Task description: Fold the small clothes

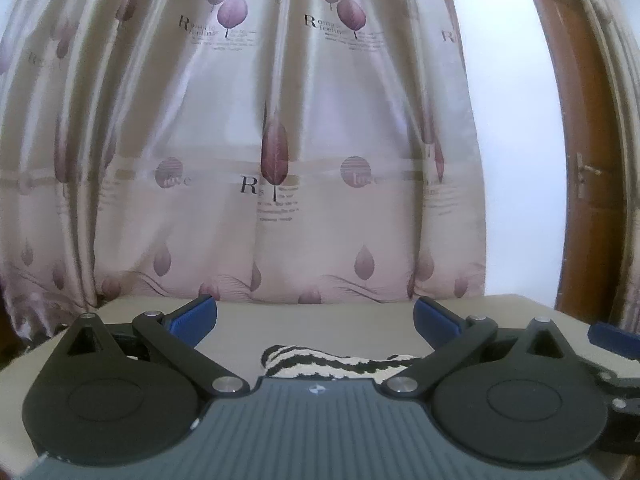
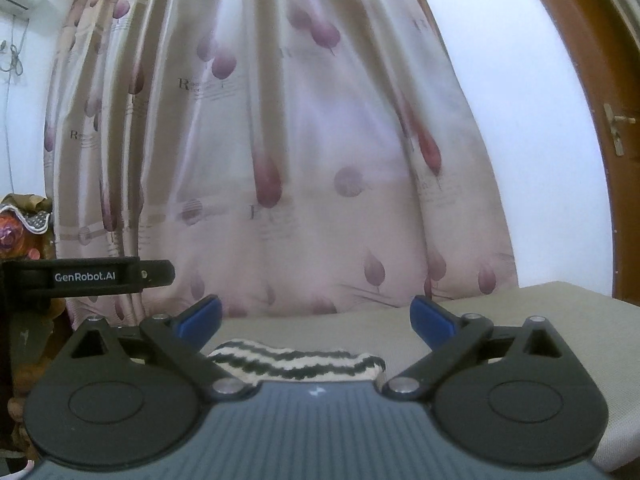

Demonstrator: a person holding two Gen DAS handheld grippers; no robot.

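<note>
A small black-and-white striped garment (image 1: 340,362) lies folded flat on the beige table (image 1: 312,324). My left gripper (image 1: 316,316) hangs above and behind it, open, its blue pads wide apart with nothing between them. The same striped garment (image 2: 296,362) shows in the right wrist view, low in front of my right gripper (image 2: 316,316), which is also open and empty. Both grippers point about level toward the curtain. The garment's near part is hidden by each gripper's body. A blue fingertip (image 1: 612,338) of the right gripper shows at the right edge of the left wrist view.
A pink leaf-print curtain (image 1: 280,140) hangs behind the table's far edge. A brown wooden door (image 1: 580,160) stands at the right. Part of the left gripper's black body (image 2: 88,276) juts in at the left of the right wrist view, beside cluttered items (image 2: 24,220).
</note>
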